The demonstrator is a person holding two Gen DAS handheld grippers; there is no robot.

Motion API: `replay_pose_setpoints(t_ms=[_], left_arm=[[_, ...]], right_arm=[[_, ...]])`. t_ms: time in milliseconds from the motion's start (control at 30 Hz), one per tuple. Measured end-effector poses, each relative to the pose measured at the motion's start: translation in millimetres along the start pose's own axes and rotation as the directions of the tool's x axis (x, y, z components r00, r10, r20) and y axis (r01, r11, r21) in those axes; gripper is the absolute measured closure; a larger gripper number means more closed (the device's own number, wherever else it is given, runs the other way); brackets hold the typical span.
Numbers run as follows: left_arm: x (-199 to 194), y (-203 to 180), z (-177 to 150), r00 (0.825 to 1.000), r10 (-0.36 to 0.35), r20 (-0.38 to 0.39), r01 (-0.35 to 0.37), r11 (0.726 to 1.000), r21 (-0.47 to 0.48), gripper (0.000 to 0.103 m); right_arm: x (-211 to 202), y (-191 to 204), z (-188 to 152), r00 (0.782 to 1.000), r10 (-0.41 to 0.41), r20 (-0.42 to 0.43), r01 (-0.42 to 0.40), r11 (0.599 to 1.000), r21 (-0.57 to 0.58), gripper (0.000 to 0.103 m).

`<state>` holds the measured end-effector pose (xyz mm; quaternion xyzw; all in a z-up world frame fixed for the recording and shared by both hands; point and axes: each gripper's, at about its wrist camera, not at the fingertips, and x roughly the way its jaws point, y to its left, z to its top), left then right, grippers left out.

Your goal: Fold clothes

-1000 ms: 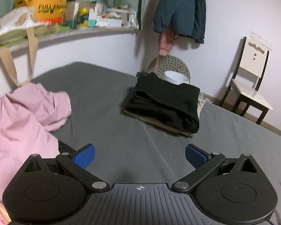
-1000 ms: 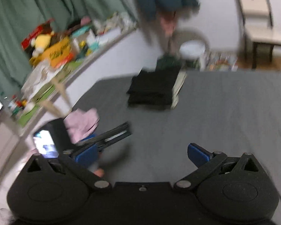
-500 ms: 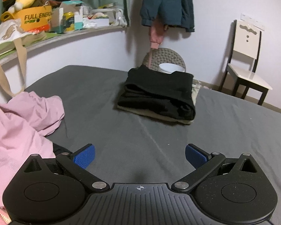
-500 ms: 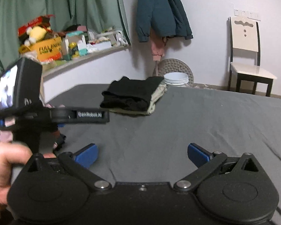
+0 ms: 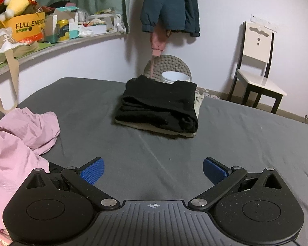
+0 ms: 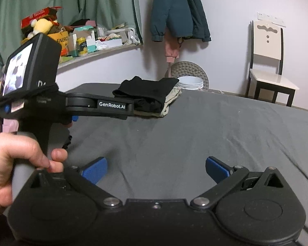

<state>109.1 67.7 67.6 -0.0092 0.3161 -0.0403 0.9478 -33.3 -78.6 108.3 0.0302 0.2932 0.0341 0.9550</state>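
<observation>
Grey bed sheet [image 5: 236, 135] fills near and middle ground. Crumpled pink garment [image 5: 16, 143] lies at near left, unfolded. Folded black garment [image 5: 160, 104] sits atop beige one [image 5: 198, 100] at far centre of bed. Left gripper [image 5: 153, 170] released, blue pads wide apart, nothing between, above sheet. Right gripper [image 6: 156, 169] likewise spread, empty. Hand [image 6: 14, 164] grips left gripper's handle at near left.

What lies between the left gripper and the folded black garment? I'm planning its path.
Only bare grey bedsheet separates the left gripper from the folded black garment, per the left wrist view.
</observation>
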Motion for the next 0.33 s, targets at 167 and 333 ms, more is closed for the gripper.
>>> replay_pose_setpoints(t_ms=[167, 333], left_arm=[[1.7, -0.8, -1.1, 1.0, -0.006, -0.011, 0.006, 1.0, -0.001, 0.0], [2.4, -2.3, -1.1, 1.0, 0.007, -0.011, -0.007, 1.0, 0.011, 0.0]], right_arm=[[0.4, 2.7, -0.6, 1.0, 0.002, -0.004, -0.002, 1.0, -0.018, 0.0], [0.2, 2.6, 0.4, 1.0, 0.012, -0.004, -0.012, 1.0, -0.009, 0.0]])
